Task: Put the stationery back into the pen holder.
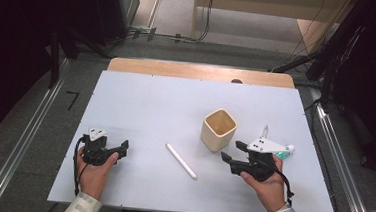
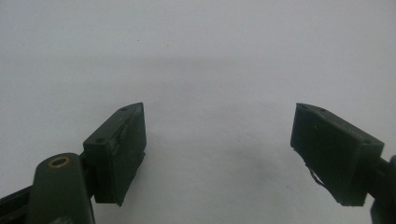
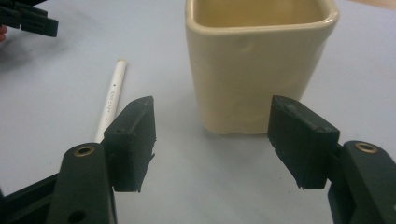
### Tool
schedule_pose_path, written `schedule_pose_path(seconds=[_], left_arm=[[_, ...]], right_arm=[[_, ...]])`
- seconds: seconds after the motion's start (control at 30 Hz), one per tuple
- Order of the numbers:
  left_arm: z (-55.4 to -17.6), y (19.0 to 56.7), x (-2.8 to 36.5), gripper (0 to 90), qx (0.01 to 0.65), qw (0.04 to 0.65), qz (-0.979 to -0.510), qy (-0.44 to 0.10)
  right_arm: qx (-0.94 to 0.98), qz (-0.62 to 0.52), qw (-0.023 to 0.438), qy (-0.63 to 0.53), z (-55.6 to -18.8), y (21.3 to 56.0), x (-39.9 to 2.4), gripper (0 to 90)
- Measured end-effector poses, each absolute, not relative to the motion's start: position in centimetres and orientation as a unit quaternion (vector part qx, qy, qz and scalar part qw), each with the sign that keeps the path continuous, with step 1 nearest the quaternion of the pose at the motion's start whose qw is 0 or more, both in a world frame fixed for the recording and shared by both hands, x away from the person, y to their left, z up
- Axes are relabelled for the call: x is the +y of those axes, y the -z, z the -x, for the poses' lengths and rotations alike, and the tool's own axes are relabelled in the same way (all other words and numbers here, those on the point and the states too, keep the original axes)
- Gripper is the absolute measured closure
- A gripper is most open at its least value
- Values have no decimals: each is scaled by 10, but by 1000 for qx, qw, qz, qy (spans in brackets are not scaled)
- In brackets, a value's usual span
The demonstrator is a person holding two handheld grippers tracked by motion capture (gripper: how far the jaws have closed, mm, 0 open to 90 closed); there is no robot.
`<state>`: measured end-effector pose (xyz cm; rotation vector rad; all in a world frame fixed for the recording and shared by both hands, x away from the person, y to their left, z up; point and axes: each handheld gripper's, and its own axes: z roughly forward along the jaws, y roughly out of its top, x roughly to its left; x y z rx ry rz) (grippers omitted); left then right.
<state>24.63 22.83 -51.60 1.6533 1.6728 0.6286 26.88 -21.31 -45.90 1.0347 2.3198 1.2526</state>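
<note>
A cream square cup (image 1: pixel 219 129) stands upright on the white table (image 1: pixel 166 104), right of centre. A white pen (image 1: pixel 181 161) lies flat to its left, running diagonally. My right gripper (image 1: pixel 227 160) rests just in front of the cup, open and holding nothing. In the right gripper view the cup (image 3: pixel 257 65) stands a short way ahead of the open jaws of my right gripper (image 3: pixel 212 140), with the pen (image 3: pixel 112 100) off to the left. My left gripper (image 1: pixel 123 149) sits at the front left, jaws pointing right. It (image 2: pixel 217 154) is open over bare table.
A white and teal tube (image 1: pixel 285 152) lies behind the right hand near the table's right edge, and a thin pointed item (image 1: pixel 264 131) lies beside it. A wooden strip (image 1: pixel 198 71) borders the table's far side. My left gripper's jaws (image 3: pixel 28 18) appear far left in the right gripper view.
</note>
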Motion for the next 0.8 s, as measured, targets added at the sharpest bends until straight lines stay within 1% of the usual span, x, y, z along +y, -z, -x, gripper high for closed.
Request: schedule_pose_path(seconds=[0.4,0.8], left_arm=[[-247,516,228,192,644,347,-638,-241],[-248,517,228,192,645,348,-637,-238]], right_arm=[[827,-341,136,-425,-264,474,-194,306],[835,-333,128,-420,-260,477,-184,307]])
